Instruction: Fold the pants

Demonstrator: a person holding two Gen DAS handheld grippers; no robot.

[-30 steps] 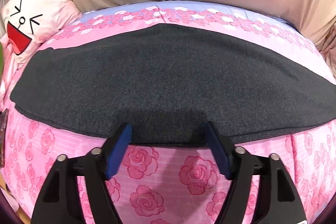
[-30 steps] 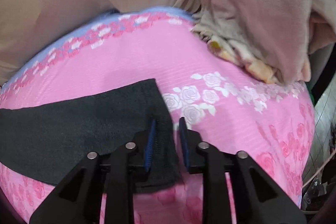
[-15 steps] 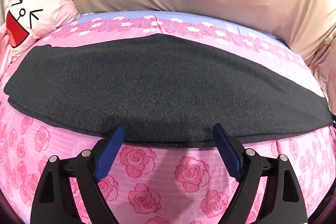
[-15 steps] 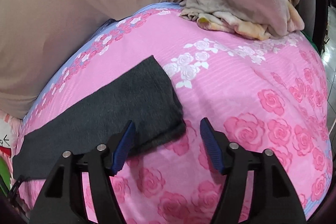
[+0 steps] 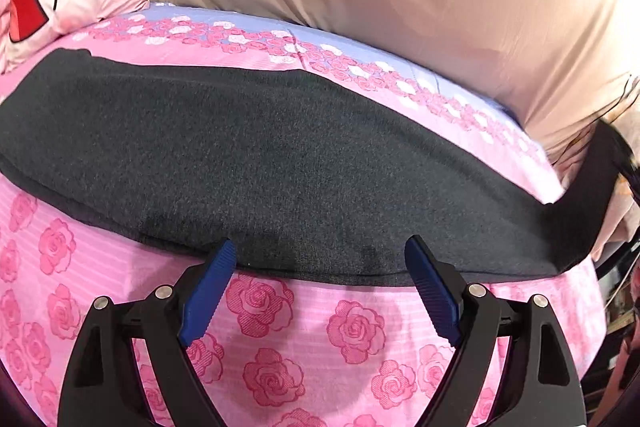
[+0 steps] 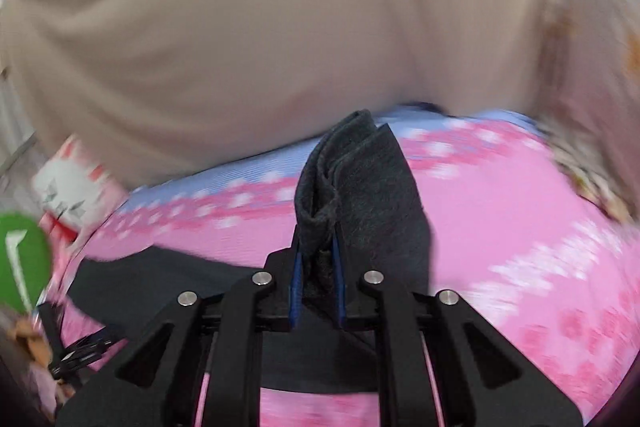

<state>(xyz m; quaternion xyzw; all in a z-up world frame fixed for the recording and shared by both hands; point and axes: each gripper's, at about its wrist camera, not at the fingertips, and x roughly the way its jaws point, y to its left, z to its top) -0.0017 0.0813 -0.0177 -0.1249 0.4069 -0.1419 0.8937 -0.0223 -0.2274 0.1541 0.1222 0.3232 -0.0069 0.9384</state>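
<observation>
Right tongs (image 6: 316, 267) closing, pinching bunched felt-like charcoal pants (image 6: 352, 187); left tongs (image 5: 320, 259) gape wide over rose-printed bedspread (image 5: 340, 327).

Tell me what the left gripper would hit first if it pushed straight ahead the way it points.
Most likely the near edge of the dark grey pants, lying flat on the pink rose bedsheet just past the open left gripper. Depth is unclear; pointing downward, it might touch the sheet first.

My pants (image 5: 280, 163) are a matt, felty charcoal knit. The sheet (image 5: 320, 327) under them is smooth printed pink cotton. My left gripper (image 5: 320, 291) is matt black plastic with ribbed blue pads (image 5: 208, 291) and shiny metal pins.
</observation>
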